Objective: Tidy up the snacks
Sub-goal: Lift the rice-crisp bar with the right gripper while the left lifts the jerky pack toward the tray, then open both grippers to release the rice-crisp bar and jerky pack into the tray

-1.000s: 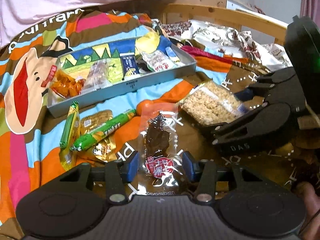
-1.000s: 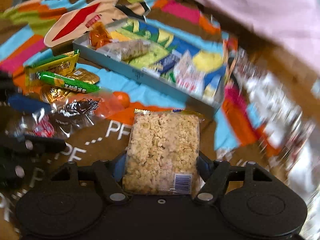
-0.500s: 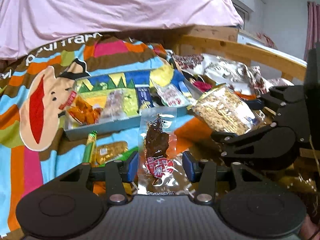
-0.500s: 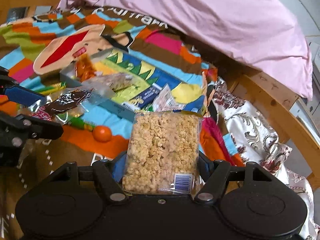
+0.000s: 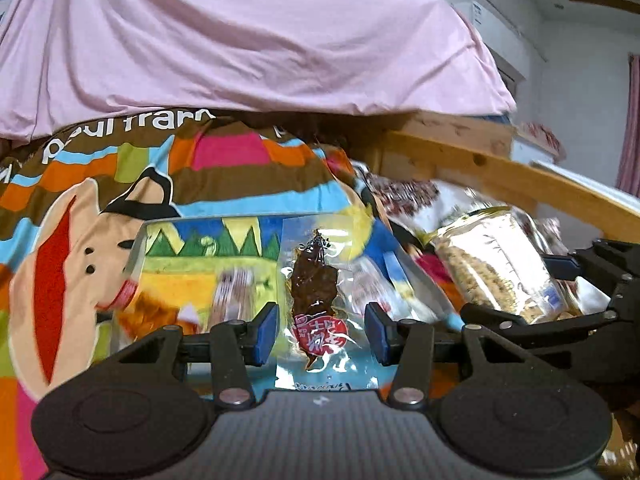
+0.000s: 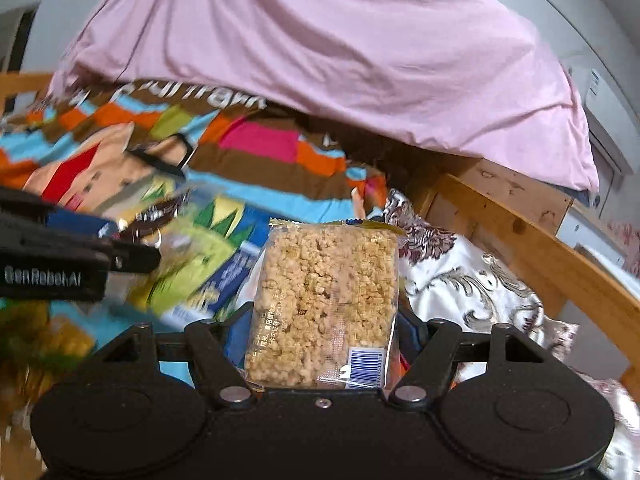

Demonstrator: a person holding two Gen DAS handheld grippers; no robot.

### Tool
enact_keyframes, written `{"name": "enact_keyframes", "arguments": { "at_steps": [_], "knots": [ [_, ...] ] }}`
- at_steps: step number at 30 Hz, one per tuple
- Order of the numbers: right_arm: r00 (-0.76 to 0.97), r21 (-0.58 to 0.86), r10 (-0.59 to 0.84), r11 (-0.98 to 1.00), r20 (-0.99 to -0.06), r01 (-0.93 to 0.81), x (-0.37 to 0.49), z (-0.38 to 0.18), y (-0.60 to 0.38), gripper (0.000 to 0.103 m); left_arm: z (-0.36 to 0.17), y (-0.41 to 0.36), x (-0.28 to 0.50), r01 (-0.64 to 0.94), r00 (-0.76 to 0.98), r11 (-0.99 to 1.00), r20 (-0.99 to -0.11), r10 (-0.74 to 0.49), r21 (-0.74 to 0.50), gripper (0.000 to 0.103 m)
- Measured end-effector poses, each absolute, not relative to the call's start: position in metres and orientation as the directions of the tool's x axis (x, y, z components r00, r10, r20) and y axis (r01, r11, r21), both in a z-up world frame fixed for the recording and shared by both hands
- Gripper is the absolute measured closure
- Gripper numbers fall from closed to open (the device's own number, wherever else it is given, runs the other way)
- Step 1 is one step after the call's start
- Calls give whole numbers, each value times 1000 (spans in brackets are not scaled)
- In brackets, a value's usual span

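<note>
1. Both packets have come up off the blanket since a second ago and now hang above the tray, where before they lay flat on the bedding.
2. My left gripper (image 5: 320, 334) holds the clear packet of dark dried meat (image 5: 316, 292); its blue pads (image 5: 267, 332) stand apart from the visible edges of the wrapper, so exactly how the grip sits I cannot tell.
3. My right gripper (image 6: 324, 328) is clamped wide on the puffed rice cake packet (image 6: 326, 300), barcode end nearest the camera.
4. Below them sits the printed snack tray (image 5: 138, 240) on the striped cartoon blanket (image 5: 224, 184), with other snacks blurred inside.
5. I judge this the carry step: two snacks on their way to the tray.
6. Next, I would lower each packet over a bare patch of tray and then let the jaws go, keeping the two grippers clear of each other.
</note>
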State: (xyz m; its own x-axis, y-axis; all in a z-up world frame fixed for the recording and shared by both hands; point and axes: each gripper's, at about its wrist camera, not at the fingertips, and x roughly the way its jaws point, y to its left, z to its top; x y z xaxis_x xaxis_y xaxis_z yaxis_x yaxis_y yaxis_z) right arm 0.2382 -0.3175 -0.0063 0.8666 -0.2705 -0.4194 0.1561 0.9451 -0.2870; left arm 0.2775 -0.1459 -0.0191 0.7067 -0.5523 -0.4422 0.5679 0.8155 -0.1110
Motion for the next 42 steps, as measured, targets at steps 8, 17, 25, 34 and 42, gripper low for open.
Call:
{"name": "enact_keyframes", "arguments": {
  "at_steps": [8, 17, 25, 34, 42],
  "knots": [
    [869, -216, -267, 957, -417, 191, 303, -29, -336, 31, -38, -158, 334, 531, 740, 829, -380, -555, -175, 52],
    [837, -179, -293, 955, -462, 235, 343, -55, -347, 31, -67, -170, 365, 530, 727, 827, -401, -557, -190, 52],
    [798, -219, -314, 948, -514, 232, 357, -75, -346, 31, -80, -176, 384, 545, 670, 815, -481, -566, -198, 52],
    [780, -227, -302, 951, -548, 208, 362, -86, -341, 31, -82, -177, 391, 554, 642, 804, -505, -577, -214, 51],
    [796, -194, -289, 957, -533, 217, 356, -74, -344, 19, -81, -174, 393, 553, 624, 791, -499, -602, -263, 40]
  ]
}}
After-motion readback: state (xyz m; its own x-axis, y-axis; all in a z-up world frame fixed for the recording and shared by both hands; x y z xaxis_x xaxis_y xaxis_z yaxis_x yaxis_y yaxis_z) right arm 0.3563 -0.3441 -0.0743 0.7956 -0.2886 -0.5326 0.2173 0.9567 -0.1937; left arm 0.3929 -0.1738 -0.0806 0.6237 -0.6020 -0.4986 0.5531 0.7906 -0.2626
